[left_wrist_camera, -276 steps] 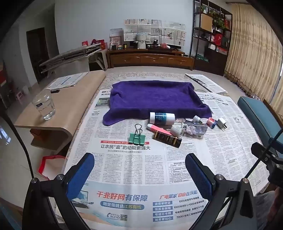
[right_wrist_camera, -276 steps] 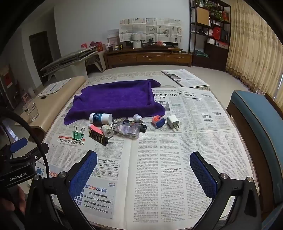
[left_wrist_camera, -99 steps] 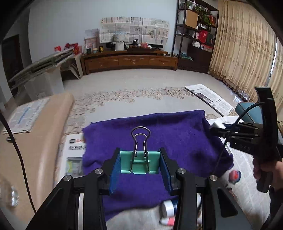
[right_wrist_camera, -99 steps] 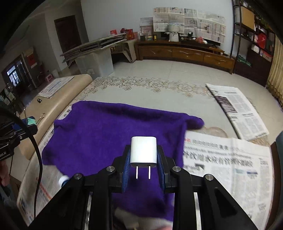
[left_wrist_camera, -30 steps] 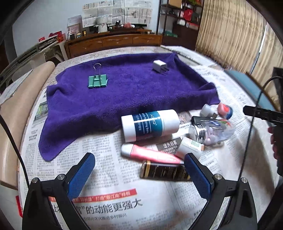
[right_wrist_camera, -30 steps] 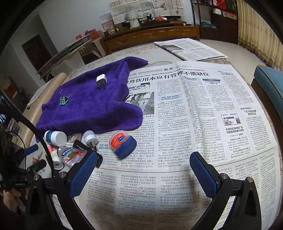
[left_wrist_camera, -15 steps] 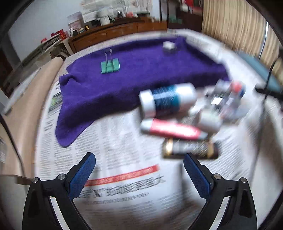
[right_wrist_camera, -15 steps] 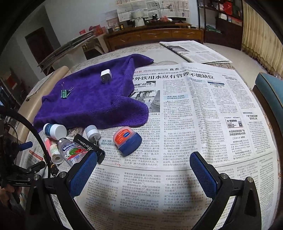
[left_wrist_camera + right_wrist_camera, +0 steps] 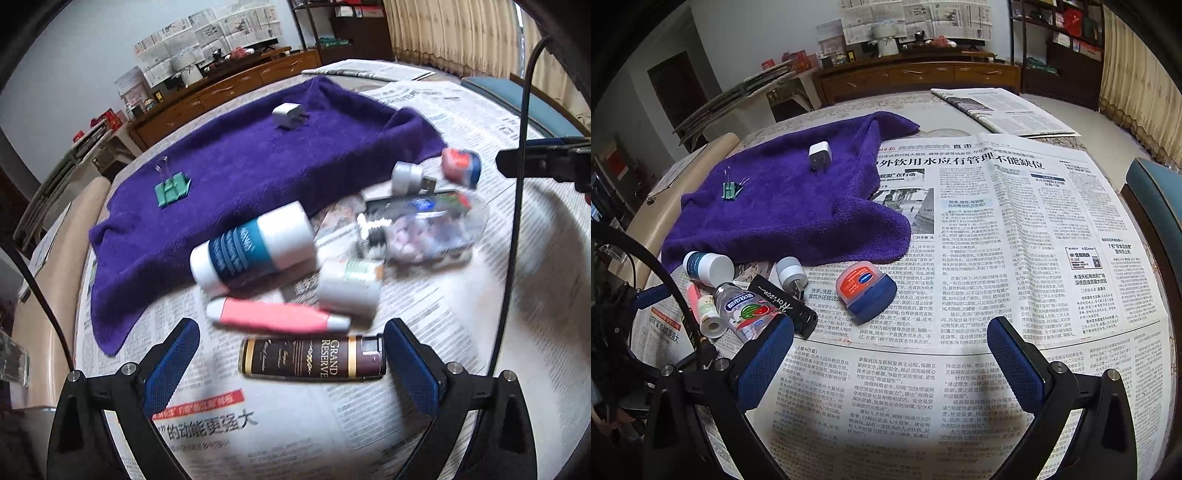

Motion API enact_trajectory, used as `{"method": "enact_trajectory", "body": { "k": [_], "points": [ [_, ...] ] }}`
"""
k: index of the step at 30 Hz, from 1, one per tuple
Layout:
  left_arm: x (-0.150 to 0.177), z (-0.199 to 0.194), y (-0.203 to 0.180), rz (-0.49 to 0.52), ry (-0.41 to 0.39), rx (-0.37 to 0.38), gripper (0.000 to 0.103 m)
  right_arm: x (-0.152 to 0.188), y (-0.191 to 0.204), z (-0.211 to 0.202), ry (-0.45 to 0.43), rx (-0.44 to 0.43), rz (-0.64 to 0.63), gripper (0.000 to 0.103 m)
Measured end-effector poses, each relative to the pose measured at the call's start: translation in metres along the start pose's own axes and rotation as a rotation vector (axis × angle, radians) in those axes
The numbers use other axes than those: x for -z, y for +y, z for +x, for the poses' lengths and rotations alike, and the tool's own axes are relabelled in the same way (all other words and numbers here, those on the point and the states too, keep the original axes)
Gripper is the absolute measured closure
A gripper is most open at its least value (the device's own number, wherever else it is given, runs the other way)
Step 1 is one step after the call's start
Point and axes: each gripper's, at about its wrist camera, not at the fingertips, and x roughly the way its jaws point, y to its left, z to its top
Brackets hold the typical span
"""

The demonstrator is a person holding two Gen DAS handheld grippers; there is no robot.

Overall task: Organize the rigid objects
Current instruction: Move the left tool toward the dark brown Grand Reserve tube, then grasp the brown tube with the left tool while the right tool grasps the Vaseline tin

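Note:
A purple towel [image 9: 236,162] [image 9: 783,214] lies on the newspaper-covered table with a green binder clip [image 9: 171,188] [image 9: 729,190] and a white charger [image 9: 288,115] [image 9: 820,156] on it. In front of it lie a white-and-teal bottle [image 9: 255,247], a pink tube [image 9: 277,319], a brown "Grand Reserve" lighter [image 9: 312,358], a small white bottle [image 9: 349,288], a clear candy bottle [image 9: 424,232] [image 9: 746,310], a grey adapter [image 9: 790,275] and a red-blue jar [image 9: 866,291]. My left gripper [image 9: 291,365] is open, its jaws either side of the lighter. My right gripper [image 9: 890,354] is open and empty, just before the jar.
A black "Horizon" box [image 9: 783,304] lies by the candy bottle. A beige side table [image 9: 55,258] stands left, a teal chair [image 9: 1156,206] right. A folded newspaper [image 9: 1001,110] lies on the floor beyond. My right gripper's body [image 9: 546,162] shows at the right.
My left gripper has dropped closer to the pile and now frames the brown lighter. My right gripper has edged nearer to the red-blue jar. Both stay open.

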Motion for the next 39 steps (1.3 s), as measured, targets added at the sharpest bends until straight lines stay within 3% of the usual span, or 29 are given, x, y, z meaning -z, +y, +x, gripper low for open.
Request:
{"method": "enact_trajectory", "body": {
  "k": [5, 8, 12, 18, 19, 22, 27, 35, 39],
  "points": [
    [0.021, -0.002, 0.037, -0.058, 0.041, -0.077, 0.000, 0.001, 0.003, -0.002, -0.002, -0.010, -0.008, 0.000],
    [0.033, 0.000, 0.068, -0.146, 0.074, -0.121, 0.001, 0.001, 0.005, -0.002, 0.000, -0.014, -0.013, 0.000],
    [0.035, -0.006, 0.078, -0.219, 0.069, -0.051, 0.003, 0.001, 0.008, -0.004, -0.006, -0.019, -0.017, 0.000],
    [0.028, 0.000, 0.078, -0.298, 0.081, -0.089, 0.003, 0.003, 0.009, -0.001, 0.005, -0.016, -0.021, 0.000],
    [0.030, 0.001, 0.081, -0.310, 0.093, -0.097, 0.005, 0.003, 0.009, -0.001, 0.003, -0.016, -0.022, 0.000],
    [0.035, 0.008, 0.091, -0.385, 0.120, -0.078, 0.028, 0.003, 0.009, -0.002, 0.000, -0.014, -0.022, 0.000],
    [0.048, 0.011, 0.106, -0.464, 0.085, 0.007, 0.034, 0.003, 0.008, -0.003, -0.002, -0.016, -0.021, 0.000],
    [0.045, 0.016, 0.120, -0.469, 0.082, -0.017, 0.038, 0.004, 0.012, -0.001, 0.004, 0.012, -0.053, 0.000],
    [0.044, 0.015, 0.116, -0.459, 0.048, 0.007, 0.055, 0.003, 0.008, 0.007, 0.014, 0.024, -0.060, 0.000]
  ]
}}
